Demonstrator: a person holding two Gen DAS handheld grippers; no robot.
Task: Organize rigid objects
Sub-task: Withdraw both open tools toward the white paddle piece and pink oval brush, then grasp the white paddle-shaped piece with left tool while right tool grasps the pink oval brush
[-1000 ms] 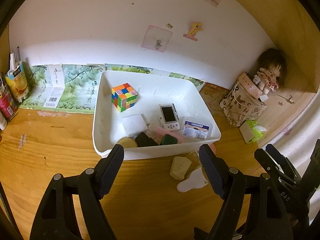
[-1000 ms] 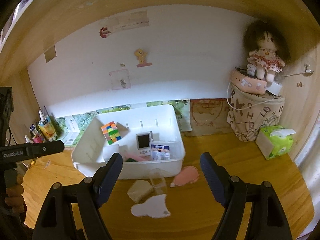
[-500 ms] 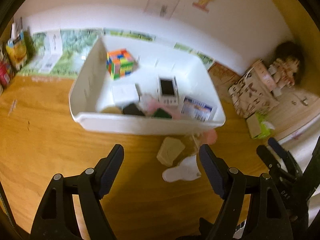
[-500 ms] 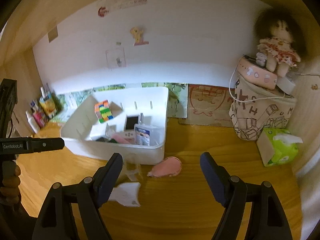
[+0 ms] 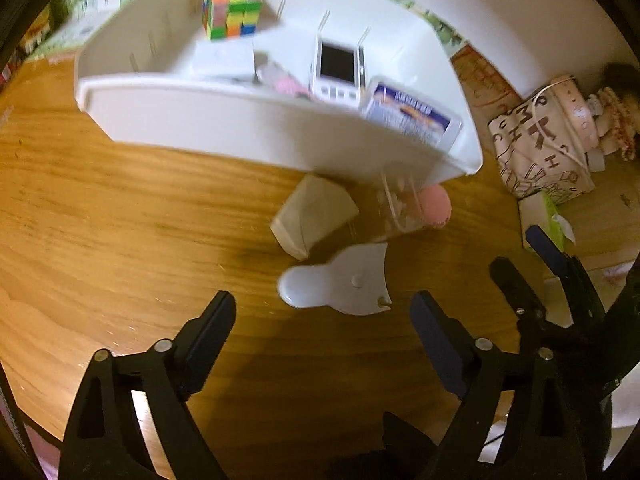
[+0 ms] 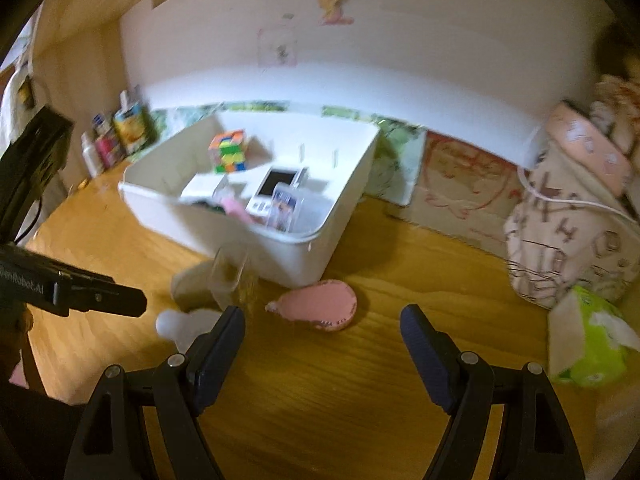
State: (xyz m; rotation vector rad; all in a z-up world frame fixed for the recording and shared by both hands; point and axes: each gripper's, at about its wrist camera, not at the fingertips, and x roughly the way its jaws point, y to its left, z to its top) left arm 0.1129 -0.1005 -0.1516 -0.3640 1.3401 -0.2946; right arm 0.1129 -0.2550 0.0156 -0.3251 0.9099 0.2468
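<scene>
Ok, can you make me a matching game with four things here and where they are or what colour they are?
Things:
1. puzzle cube
2. flat white piece
3. pink oval piece
4. tissue pack

Descriptions:
A. bright green, at the far right
B. on the wooden table, before the right hand-held gripper
C. inside the white bin
D. on the table, before the left hand-held gripper

Pairs: 1-C, 2-D, 3-B, 4-A
</scene>
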